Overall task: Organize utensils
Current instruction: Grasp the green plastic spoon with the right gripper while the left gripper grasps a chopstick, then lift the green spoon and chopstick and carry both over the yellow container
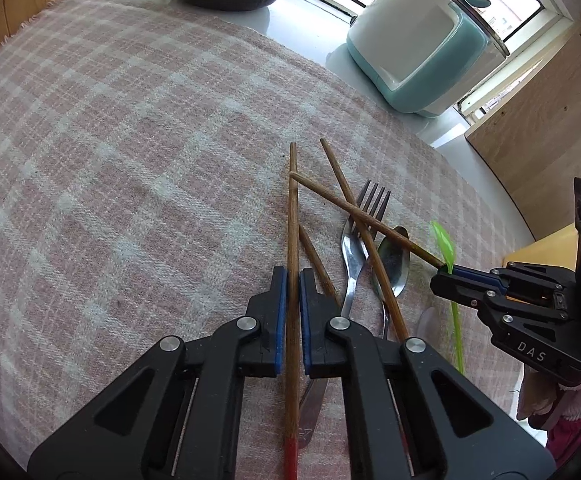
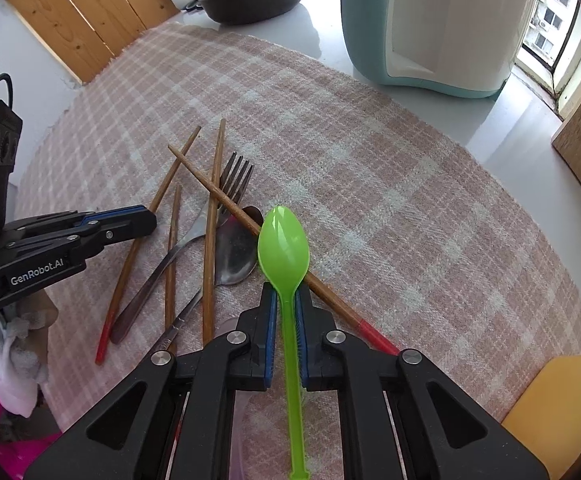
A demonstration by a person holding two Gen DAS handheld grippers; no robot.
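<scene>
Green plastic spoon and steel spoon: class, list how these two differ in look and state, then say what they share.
1. The translucent green plastic spoon is bright and matte-glossy; the shiny steel spoon is grey and mirror-like.
2. The green plastic spoon is clamped by its handle in the right gripper; the steel spoon lies free on the pink checked cloth.
3. A wooden chopstick crosses over the steel spoon's bowl.

Shared: both have oval bowls and slim handles.
</scene>
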